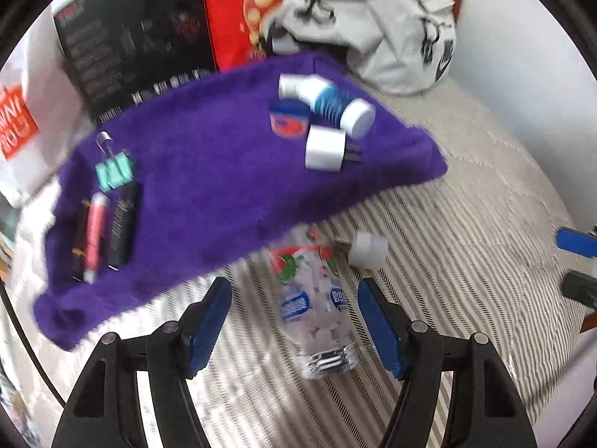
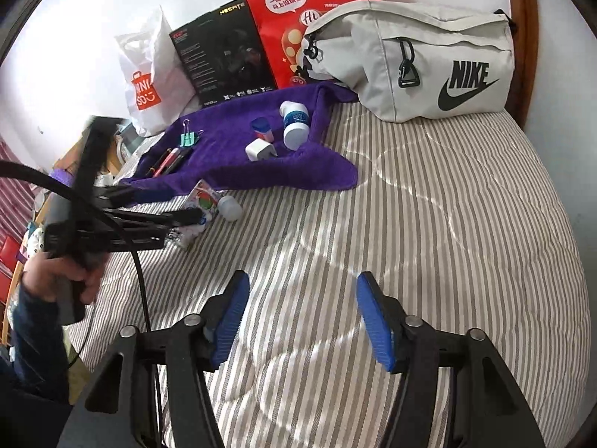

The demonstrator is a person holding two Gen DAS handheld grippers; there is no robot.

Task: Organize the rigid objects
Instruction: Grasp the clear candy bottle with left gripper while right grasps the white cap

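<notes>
A clear plastic bottle (image 1: 313, 298) with a white cap (image 1: 367, 248) lies on the striped bed cover (image 1: 466, 246), just below the edge of a purple towel (image 1: 209, 156). My left gripper (image 1: 295, 287) is open, its blue pads on either side of the bottle and apart from it. On the towel lie a white bottle with a blue label (image 1: 328, 102), a small blue jar (image 1: 287, 117), a white charger plug (image 1: 324, 149), a teal binder clip (image 1: 112, 173) and pens (image 1: 95, 235). My right gripper (image 2: 302, 321) hangs open over bare bed cover, holding nothing. The right wrist view shows the left gripper (image 2: 183, 226) at the bottle (image 2: 207, 201), held by a hand (image 2: 63, 272).
A grey Nike bag (image 2: 418, 59), a red paper bag (image 2: 298, 26), a black box (image 2: 224, 52) and a white shopping bag (image 2: 149, 86) stand along the wall behind the towel. A wooden bed frame (image 2: 522, 37) rims the far right. A black cable (image 2: 141, 280) hangs from the left gripper.
</notes>
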